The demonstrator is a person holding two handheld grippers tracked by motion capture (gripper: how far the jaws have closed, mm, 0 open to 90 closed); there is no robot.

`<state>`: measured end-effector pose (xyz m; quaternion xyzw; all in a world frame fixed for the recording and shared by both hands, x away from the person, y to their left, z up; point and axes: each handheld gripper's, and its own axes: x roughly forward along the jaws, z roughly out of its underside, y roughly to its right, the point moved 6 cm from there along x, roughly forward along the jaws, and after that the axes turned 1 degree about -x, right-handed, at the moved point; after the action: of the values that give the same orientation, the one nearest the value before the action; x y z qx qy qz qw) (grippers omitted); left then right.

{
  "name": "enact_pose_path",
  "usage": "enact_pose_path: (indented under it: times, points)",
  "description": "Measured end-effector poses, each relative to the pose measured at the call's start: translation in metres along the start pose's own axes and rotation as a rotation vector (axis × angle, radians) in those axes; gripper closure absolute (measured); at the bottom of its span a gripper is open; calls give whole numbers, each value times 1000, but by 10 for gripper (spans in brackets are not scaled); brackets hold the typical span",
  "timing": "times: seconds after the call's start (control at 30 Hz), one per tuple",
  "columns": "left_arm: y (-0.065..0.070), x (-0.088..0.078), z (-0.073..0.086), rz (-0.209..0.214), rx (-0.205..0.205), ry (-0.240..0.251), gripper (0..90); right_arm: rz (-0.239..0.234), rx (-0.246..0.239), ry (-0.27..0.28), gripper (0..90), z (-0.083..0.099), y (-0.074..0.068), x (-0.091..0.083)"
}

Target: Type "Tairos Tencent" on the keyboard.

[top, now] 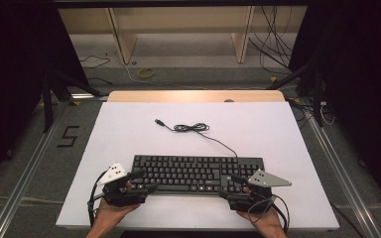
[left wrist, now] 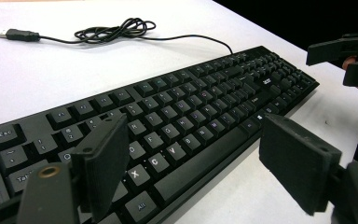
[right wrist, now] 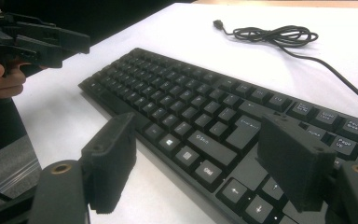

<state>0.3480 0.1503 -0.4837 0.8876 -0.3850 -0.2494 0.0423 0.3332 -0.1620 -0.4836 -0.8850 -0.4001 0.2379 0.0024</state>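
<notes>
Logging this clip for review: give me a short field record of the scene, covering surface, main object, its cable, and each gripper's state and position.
surface: white table top
main object: black keyboard, lying flat near the person's edge
cable: coiled cable beyond the keyboard, USB plug loose on the table
left gripper: open, at the keyboard's left end
right gripper: open, at the keyboard's right end
held: nothing
</notes>
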Motion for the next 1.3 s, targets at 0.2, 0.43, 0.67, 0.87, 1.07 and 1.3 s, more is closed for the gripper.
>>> enact_pose_path:
  times: [0.2, 0.43, 0.67, 0.87, 1.07, 1.3]
  points:
    - [0, 0, 0, -1, -6, 3, 238, -2, -1, 0, 291, 0, -1, 1]
    - [-2, 0, 0, -9, -12, 3, 237, -10, 0, -1, 291, -4, -3, 7]
    - [-7, -2, -1, -26, -28, 9, 238, -25, -18, -11, 292, -17, -8, 20]
    - [-20, -7, -2, -69, -55, 18, 240, -41, -33, -37, 304, -24, -12, 38]
    - [-29, -10, -1, -107, -80, 12, 274, -65, -49, -59, 350, -33, -20, 57]
    - [-40, -13, 3, -168, -106, -27, 387, -88, -60, -92, 423, -42, -30, 80]
